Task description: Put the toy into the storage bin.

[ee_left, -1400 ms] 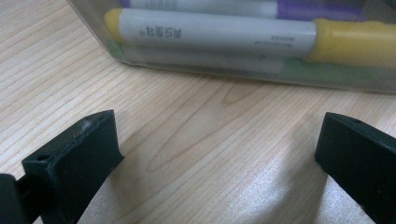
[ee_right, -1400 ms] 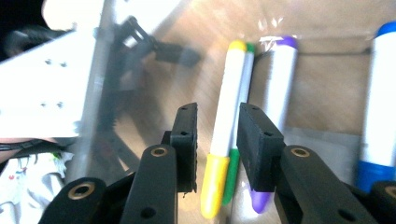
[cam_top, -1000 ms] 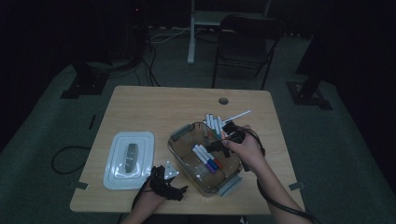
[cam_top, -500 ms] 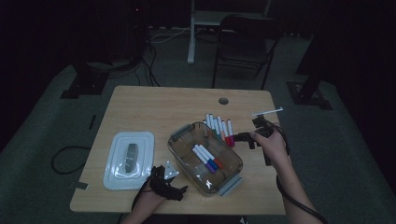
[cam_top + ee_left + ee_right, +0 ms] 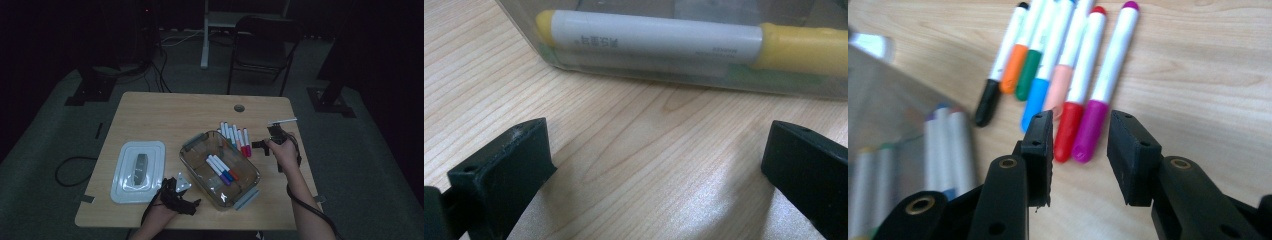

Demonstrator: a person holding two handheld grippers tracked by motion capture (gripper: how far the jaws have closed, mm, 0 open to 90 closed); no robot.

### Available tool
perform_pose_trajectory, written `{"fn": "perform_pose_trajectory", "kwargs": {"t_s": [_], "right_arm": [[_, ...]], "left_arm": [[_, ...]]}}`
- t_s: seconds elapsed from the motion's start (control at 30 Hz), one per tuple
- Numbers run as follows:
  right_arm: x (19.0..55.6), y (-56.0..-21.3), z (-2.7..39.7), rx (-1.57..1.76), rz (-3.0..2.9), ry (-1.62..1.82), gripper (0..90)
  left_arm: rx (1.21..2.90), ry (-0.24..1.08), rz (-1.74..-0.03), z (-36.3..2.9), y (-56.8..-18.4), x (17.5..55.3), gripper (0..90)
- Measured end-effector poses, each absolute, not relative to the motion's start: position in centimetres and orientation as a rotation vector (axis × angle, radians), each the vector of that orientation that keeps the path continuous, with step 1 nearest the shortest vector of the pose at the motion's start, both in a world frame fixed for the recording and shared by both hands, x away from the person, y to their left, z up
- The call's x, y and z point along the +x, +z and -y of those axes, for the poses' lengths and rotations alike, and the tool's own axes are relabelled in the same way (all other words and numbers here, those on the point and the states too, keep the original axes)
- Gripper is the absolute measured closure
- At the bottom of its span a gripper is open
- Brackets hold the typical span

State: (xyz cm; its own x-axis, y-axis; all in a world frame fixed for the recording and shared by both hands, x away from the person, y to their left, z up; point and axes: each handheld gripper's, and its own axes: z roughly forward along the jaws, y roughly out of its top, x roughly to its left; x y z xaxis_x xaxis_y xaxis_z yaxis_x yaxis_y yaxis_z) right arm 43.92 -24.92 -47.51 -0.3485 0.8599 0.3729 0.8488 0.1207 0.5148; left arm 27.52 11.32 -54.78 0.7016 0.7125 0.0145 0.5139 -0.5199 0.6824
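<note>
Both jaws empty: right gripper point(image 5: 1079, 152) narrow beside markers point(image 5: 1083, 75), left gripper point(image 5: 654, 170) wide.

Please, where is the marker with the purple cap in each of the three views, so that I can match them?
High view: the purple-capped marker lies at the right end of the row beside the clear container, just left of the right gripper.
Right gripper view: it lies rightmost, its cap seen between the open jaws.
Left gripper view: I cannot find it.
Shared landmark: the clear container.
</note>
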Motion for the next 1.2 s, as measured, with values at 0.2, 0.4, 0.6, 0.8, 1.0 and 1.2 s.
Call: {"fn": "perform_pose_trajectory", "kwargs": {"t_s": [0.2, 0.4, 0.6, 0.8, 1.0, 1.2], "right_arm": [[45.8, -49.2, 24.2, 1.793, -2.324, 0.989, 62.1], [47.5, -50.5, 23.4, 1.824, -2.308, 0.957, 62.2], [48.8, -51.5, 22.6, 1.844, -2.304, 0.916, 63.7], [49.2, -51.9, 22.2, 1.858, -2.295, 0.899, 65.5], [49.3, -51.9, 22.2, 1.862, -2.253, 0.850, 75.4], [48.8, -51.7, 23.0, 1.946, -2.181, 0.877, 76.7]], "left_arm": [[2.241, 0.386, -0.931, -11.3, -54.8, 27.5, 0.4], [2.240, 0.386, -0.931, -11.3, -54.8, 27.5, 0.4], [2.240, 0.385, -0.932, -11.3, -54.8, 27.5, 0.5], [2.240, 0.386, -0.931, -11.3, -54.8, 27.5, 0.4], [2.240, 0.386, -0.931, -11.3, -54.8, 27.5, 0.5], [2.240, 0.386, -0.931, -11.3, -54.8, 27.5, 0.5]]}}
